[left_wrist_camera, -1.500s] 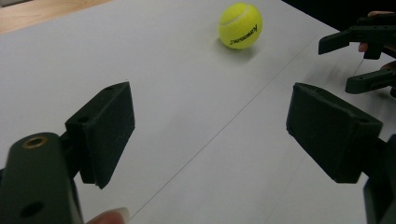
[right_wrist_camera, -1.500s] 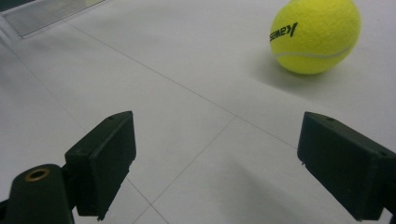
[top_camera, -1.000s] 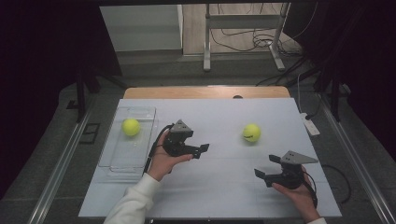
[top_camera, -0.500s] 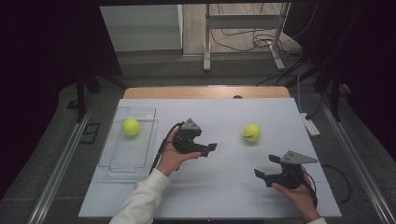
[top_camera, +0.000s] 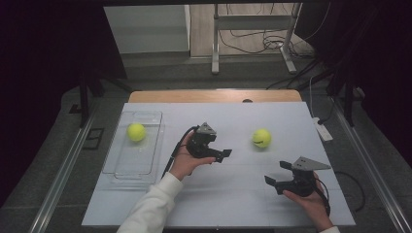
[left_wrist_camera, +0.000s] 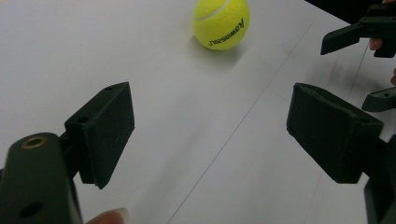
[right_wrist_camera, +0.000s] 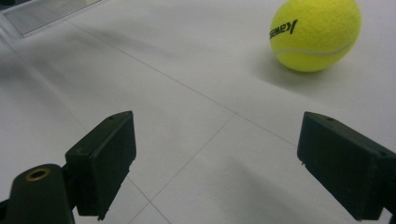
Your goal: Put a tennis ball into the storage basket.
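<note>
- Left claw (top_camera: pixel 221 154) spread, empty, aimed right at ball (top_camera: pixel 262 138).
- Ball on worktop (top_camera: pixel 233 204), just right and slightly far of it.
- Right claw (top_camera: pixel 276 180) spread, empty, nearer edge, pointing left.

The left gripper (top_camera: pixel 224 155) has slid rightward across the table. The loose tennis ball (top_camera: pixel 262 138) now lies nearer ahead of its fingertips.

the counter (top_camera: pixel 145 206) has a pale white top with thin seam lines. near its left edge lies a clear plastic tray (top_camera: pixel 121 167) with one tennis ball (top_camera: pixel 136 132) inside, at the tray's far end. a second tennis ball (top_camera: pixel 262 138) lies directly on the counter, right of the middle.
</note>
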A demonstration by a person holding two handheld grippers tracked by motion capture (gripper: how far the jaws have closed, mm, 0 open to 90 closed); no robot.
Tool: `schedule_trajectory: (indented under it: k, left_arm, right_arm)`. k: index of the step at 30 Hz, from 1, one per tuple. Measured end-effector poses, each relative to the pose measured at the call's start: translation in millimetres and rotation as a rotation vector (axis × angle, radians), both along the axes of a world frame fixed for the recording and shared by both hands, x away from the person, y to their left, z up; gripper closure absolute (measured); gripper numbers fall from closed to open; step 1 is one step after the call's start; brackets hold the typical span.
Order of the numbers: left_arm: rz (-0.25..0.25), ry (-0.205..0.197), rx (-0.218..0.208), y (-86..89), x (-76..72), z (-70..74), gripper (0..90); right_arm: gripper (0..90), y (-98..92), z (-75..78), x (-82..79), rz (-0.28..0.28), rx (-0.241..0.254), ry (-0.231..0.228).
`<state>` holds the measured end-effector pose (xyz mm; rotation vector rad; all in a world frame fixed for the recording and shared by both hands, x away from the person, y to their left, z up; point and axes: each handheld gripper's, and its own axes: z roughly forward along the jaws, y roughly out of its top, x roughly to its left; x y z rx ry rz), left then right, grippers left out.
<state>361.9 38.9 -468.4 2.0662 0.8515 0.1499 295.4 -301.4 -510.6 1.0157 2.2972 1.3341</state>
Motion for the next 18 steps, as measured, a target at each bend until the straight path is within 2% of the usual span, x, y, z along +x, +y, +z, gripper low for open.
schedule_trajectory:
  k: [18]
  left_arm:
    - [0.013, 0.022, 0.026, -10.2, 9.1, -1.5, 16.1]
  right_arm:
    - [12.5, 0.0, -0.1, 0.2, 0.001, 0.001, 0.001]
